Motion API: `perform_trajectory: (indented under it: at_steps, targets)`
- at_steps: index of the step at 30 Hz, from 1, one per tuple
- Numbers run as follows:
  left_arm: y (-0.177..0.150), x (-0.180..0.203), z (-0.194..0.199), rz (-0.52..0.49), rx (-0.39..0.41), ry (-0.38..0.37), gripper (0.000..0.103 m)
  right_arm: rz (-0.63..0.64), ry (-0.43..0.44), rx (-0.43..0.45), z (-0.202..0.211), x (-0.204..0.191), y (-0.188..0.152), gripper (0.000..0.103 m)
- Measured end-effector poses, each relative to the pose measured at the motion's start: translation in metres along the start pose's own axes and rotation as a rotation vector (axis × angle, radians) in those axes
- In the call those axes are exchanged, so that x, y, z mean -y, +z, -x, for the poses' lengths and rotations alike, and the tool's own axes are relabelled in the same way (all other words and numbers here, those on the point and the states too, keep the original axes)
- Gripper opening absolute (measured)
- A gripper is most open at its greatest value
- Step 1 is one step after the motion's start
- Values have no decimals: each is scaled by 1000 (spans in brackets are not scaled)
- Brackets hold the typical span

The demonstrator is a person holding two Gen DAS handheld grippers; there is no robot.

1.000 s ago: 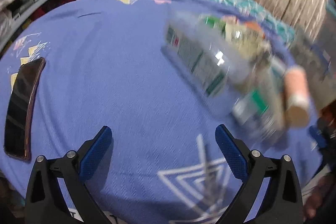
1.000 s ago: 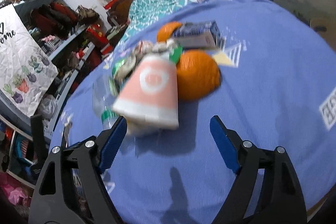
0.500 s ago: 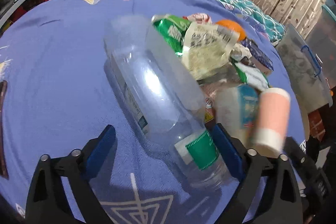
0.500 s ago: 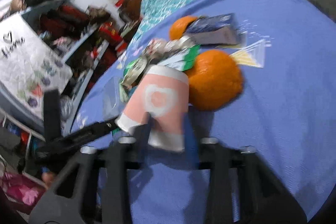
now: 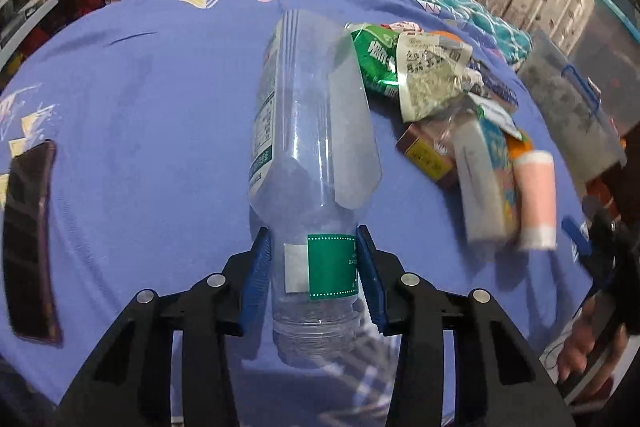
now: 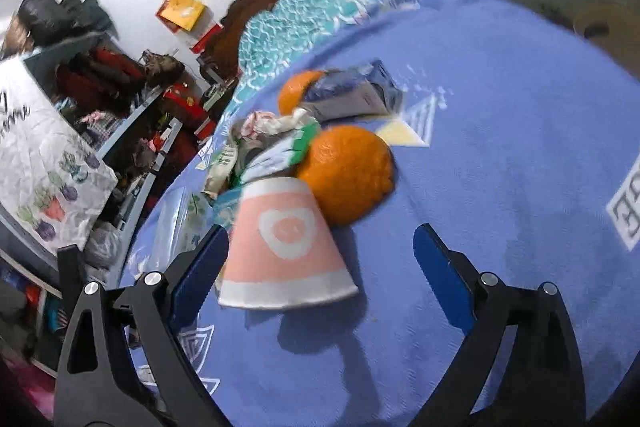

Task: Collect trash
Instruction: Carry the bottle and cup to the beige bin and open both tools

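My left tongs [image 5: 314, 259] pinch the empty bottle's neck; my right tongs [image 6: 316, 259] gape around the paper cup.

The clear plastic bottle [image 5: 310, 155], lying on the bed [image 5: 140, 99], looks uncapped, light and crushable, so I judge the stiff neck the best hold. The pink cup [image 6: 284, 247], on its side against an orange [image 6: 348, 173], seems empty and flimsy; I'd squeeze gently near the rim.
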State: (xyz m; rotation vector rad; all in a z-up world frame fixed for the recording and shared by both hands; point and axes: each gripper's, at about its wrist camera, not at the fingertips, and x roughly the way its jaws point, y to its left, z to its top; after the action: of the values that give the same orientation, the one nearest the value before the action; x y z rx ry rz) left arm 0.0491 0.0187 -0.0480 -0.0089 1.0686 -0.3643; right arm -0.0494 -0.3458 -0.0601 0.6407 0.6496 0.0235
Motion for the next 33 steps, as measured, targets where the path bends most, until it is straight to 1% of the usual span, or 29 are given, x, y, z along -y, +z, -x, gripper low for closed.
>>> perform_trajectory:
  at_steps: [1, 2, 3, 4, 5, 7, 8, 9, 11, 13, 14, 15, 16, 17, 18, 19, 21, 23, 25, 27, 29, 31, 32, 33]
  targets:
    - [0, -4, 4, 1, 5, 1, 46, 31, 1, -15, -4, -7, 0, 93]
    - [1, -5, 7, 2, 18, 5, 60, 45, 1, -22, -7, -12, -1, 93]
    - [3, -7, 13, 3, 50, 16, 67, 51, 1, -26, -9, -12, -2, 93]
    - [7, -7, 19, 3, 88, 37, 80, 55, 1, -36, -13, -15, -3, 93]
    - [10, -6, 22, 1, 120, 61, 86, 60, -1, -53, -18, -18, -4, 93]
    - [21, 0, 25, -22, 165, 88, 89, 73, -12, -77, -27, -24, -6, 93]
    - [26, 4, 23, -37, 172, 91, 93, 82, -17, -82, -30, -25, -7, 93]
    - [32, 8, 18, -56, 171, 109, 95, 92, -22, -89, -34, -28, -8, 93]
    - [41, 12, 5, -75, 150, 151, 94, 113, -32, -108, -41, -33, -10, 93]
    - [45, 13, -10, -87, 112, 159, 94, 137, -43, -141, -49, -36, -13, 93]
    - [45, 12, -14, -89, 97, 159, 85, 139, -44, -156, -52, -35, -13, 89]
    - [44, 11, -20, -90, 73, 153, 75, 134, -39, -178, -56, -32, -15, 83]
    - [42, 10, -22, -92, 63, 159, 60, 130, -20, -192, -56, -28, -16, 76]
    - [40, 9, -20, -92, 63, 136, 59, 130, -3, -188, -53, -27, -16, 66]
    - [38, 6, -18, -84, 70, 115, 59, 130, 16, -183, -47, -25, -14, 62]
    - [35, 1, -9, -62, 88, 75, 59, 132, 21, -170, -41, -23, -13, 58]
    - [31, -2, 4, -49, 117, 38, 59, 131, 18, -131, -28, -18, -12, 55]
    - [32, -1, 26, -58, 170, -1, 59, 126, 9, -94, -17, -12, -12, 54]
    - [34, 10, 44, -90, 204, -74, 59, 102, 20, -56, -4, -3, -12, 54]
    - [36, 31, 57, -147, 226, -149, 59, 88, 21, -12, 9, 5, -11, 54]
    - [37, 55, 63, -208, 235, -200, 59, 81, 7, 34, 22, 14, -9, 54]
    - [40, 90, 58, -275, 205, -275, 59, 74, -30, 53, 29, 25, -6, 54]
    - [42, 104, 53, -294, 182, -303, 59, 26, -49, 48, 30, 41, -5, 54]
    - [43, 117, 47, -307, 159, -325, 59, 26, -49, 48, 30, 41, -5, 54]
